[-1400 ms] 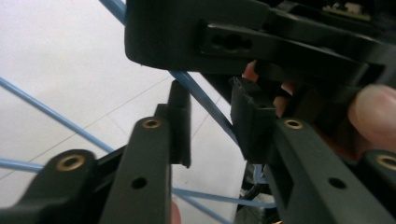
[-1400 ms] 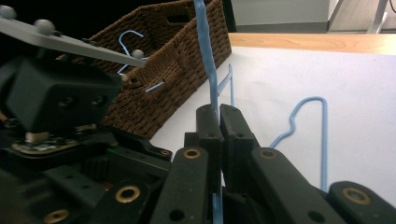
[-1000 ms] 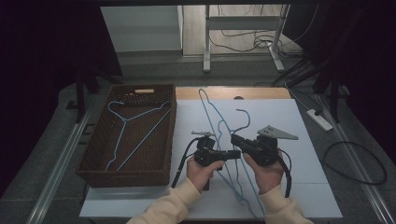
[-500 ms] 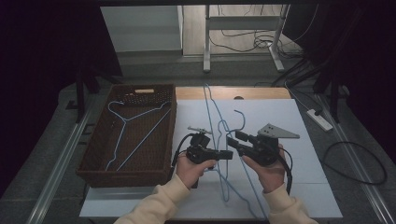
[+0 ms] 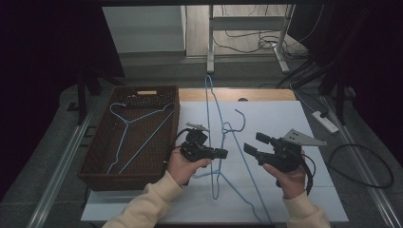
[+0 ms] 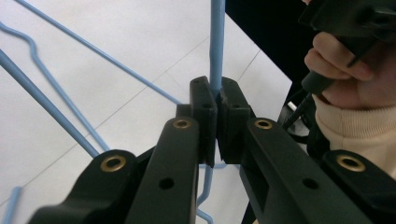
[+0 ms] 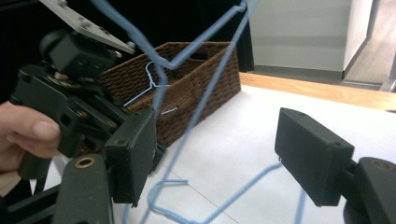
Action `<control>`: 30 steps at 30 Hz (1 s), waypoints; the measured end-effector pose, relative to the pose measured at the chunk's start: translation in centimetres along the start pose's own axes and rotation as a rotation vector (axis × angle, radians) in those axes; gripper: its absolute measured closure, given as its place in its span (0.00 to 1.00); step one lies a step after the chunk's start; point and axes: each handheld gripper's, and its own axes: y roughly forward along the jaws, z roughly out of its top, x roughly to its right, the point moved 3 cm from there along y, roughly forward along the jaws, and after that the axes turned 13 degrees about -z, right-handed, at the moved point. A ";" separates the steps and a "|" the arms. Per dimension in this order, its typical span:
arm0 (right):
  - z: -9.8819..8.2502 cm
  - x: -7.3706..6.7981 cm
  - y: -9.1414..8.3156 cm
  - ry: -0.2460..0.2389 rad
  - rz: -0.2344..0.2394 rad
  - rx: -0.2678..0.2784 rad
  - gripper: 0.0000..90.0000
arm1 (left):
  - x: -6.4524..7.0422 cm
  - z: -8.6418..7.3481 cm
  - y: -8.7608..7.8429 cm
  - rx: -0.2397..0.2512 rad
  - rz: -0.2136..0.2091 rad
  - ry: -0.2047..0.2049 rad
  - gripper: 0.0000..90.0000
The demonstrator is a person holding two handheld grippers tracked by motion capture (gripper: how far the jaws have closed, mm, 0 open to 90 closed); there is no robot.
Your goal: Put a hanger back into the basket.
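Above the white table [image 5: 304, 118], the left gripper [image 5: 223, 153] clamped a blue wire hanger [image 5: 209, 102] — light, springy, best pinched near its neck — while the right gripper [image 5: 254, 144]'s jaws had just been opening, empty.

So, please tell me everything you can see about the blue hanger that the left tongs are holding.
The blue hanger looks like thin wire with a light blue coating. Its frame is long and narrow, with a twisted neck and an open hook near the middle of the white table top. It is tilted up, one end high toward the far edge. The left tongs are shut on one strand. The right tongs have just been opening; a strand passes between the pads, untouched.
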 end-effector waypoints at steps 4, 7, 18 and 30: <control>-1.0 1.6 -0.4 0.016 -0.034 -0.031 0.33 | 0.4 0.5 -0.7 -0.043 -0.008 0.011 0.96; -2.0 2.7 -0.4 0.030 -0.061 -0.059 0.33 | 0.8 1.0 -1.5 -0.081 -0.018 0.021 0.96; -3.3 3.9 0.2 0.028 -0.101 -0.107 0.33 | 1.6 2.5 -5.7 -0.124 -0.024 0.052 0.96; -3.9 3.9 0.8 0.021 -0.114 -0.135 0.33 | 1.3 3.8 -11.8 -0.095 -0.008 0.073 0.96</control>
